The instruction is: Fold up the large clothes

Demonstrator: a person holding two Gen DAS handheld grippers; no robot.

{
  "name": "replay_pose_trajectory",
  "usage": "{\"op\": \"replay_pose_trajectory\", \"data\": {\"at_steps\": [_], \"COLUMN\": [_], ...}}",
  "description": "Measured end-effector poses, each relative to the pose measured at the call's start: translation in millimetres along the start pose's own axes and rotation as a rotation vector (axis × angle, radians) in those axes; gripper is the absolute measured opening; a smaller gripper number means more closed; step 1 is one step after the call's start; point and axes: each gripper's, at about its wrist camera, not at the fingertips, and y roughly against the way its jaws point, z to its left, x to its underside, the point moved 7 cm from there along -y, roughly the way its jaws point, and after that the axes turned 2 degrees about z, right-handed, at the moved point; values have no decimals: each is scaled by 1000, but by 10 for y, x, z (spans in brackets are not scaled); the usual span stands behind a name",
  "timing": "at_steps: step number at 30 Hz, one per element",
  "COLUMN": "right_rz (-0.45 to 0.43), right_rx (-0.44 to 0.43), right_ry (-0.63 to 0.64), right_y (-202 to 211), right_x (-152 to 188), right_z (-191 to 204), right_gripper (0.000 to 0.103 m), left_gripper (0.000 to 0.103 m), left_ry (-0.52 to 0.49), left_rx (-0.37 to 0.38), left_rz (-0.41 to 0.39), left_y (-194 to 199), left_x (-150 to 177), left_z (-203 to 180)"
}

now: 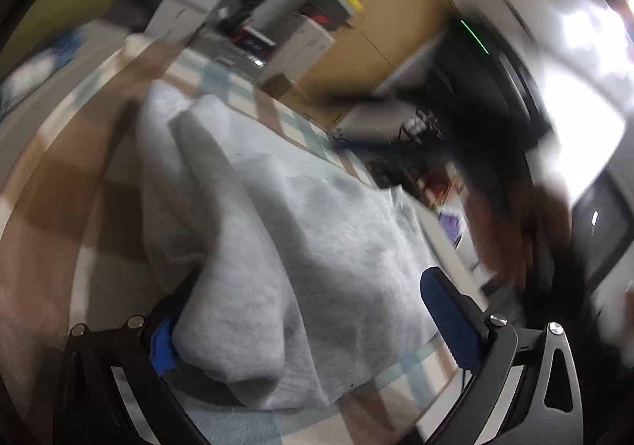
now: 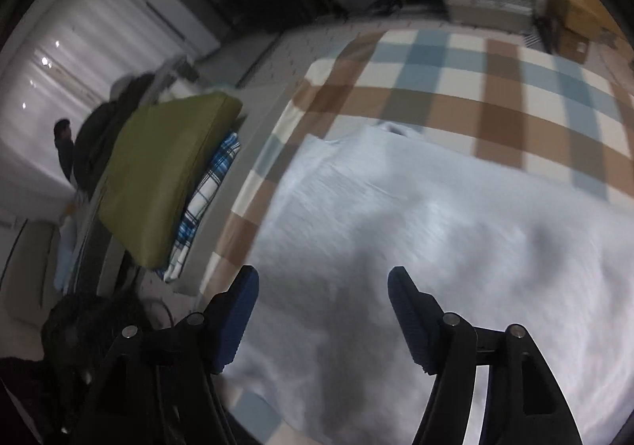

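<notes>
- While the large grey fleece garment (image 1: 301,247) lies spread on the brown, blue and cream checked cloth covering the work surface (image 2: 499,88), both wrist views are smeared by motion, so fine detail is limited.
- Garment position: it covers the middle of the checked cloth, with one long fold or sleeve (image 1: 206,151) raised as a ridge running away from the left gripper (image 1: 309,326).
- Left gripper state: the jaws stand wide, with a thick bunched edge of the garment between them. The fabric lies against the blue pad (image 1: 162,346) on the left side; the other blue pad (image 1: 451,318) appears clear of it, so no firm grip is shown, though blur makes this uncertain.
- Right gripper (image 2: 321,310) state: jaws apart, nothing between them, poised above the pale grey fabric (image 2: 416,247) without touching it.
- Handling judgement: the material looks soft, thick and limp. It should drape and sag when lifted, bunch readily and carry some weight because of its bulk. It is not fragile and unlikely to slip from textured pads.
- Recommended hold: take a doubled edge or a corner, pinching through all layers; a single surface layer would likely pull away from the rest.
- Surroundings: an olive-green cushion (image 2: 166,175) resting on blue plaid fabric (image 2: 206,207) sits beside the work surface, well clear of the garment.
</notes>
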Motion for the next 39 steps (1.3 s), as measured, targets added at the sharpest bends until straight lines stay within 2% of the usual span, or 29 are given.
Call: {"op": "replay_pose_trajectory", "data": {"at_steps": [1,3,8,11,12,14,15,17,20,23,27,29,33,35,37,38,39], "right_rz": [34,167,398,490,514,521,522,501,444,385,317,292,261,246,228,219,204], "right_rx": [20,80,252,433,494,547,559,506,438,340,238,203,177,169,160,160,161], "right_ry": [10,45,149,204,217,217,219,203,201,123,55,21,24,32,46,53,68], "right_y": [-124,-483,-1184,-1421,-1468,-1494,-1488,-1440,-1307,-1142,-941,-835,-680,-614,-514,-525,-590], "right_x": [-125,-345,-418,-380,-371,-373,-370,-360,-359,-360,-349,-351,-322,-321,-314,-320,-377], "right_z": [48,166,343,231,154,27,-35,-82,-104,-181,-236,-292,-271,-253,-263,-230,-206], "right_gripper": [69,69,70,72,69,47,23,19,14,12,12,12,12,12,12,12,12], "left_gripper": [101,101,101,101,101,101,101,101,101,101,101,101,101,101,90,74,53], "left_ry": [-36,-121,-324,-400,-408,-396,-375,-320,-220,-147,-81,-96,-186,-190,-157,-140,-145], "left_rx": [-24,-51,-91,-97,-95,-87,-83,-83,-180,-242,-238,-217,-263,-276,-234,-200,-190], "left_rz": [3,19,90,119,121,113,104,98,88,51,29,29,5,-7,-1,20,29], "left_y": [-31,-113,-448,-659,-675,-658,-602,-496,-303,-145,-186,-275,-377,-370,-369,-371,-353], "left_x": [13,62,207,230,244,222,198,147,123,184,219,237,84,7,-31,-37,-40], "left_z": [-46,-194,-565,-692,-707,-693,-665,-562,-286,-105,-94,-204,-273,-196,-108,-76,-62]}}
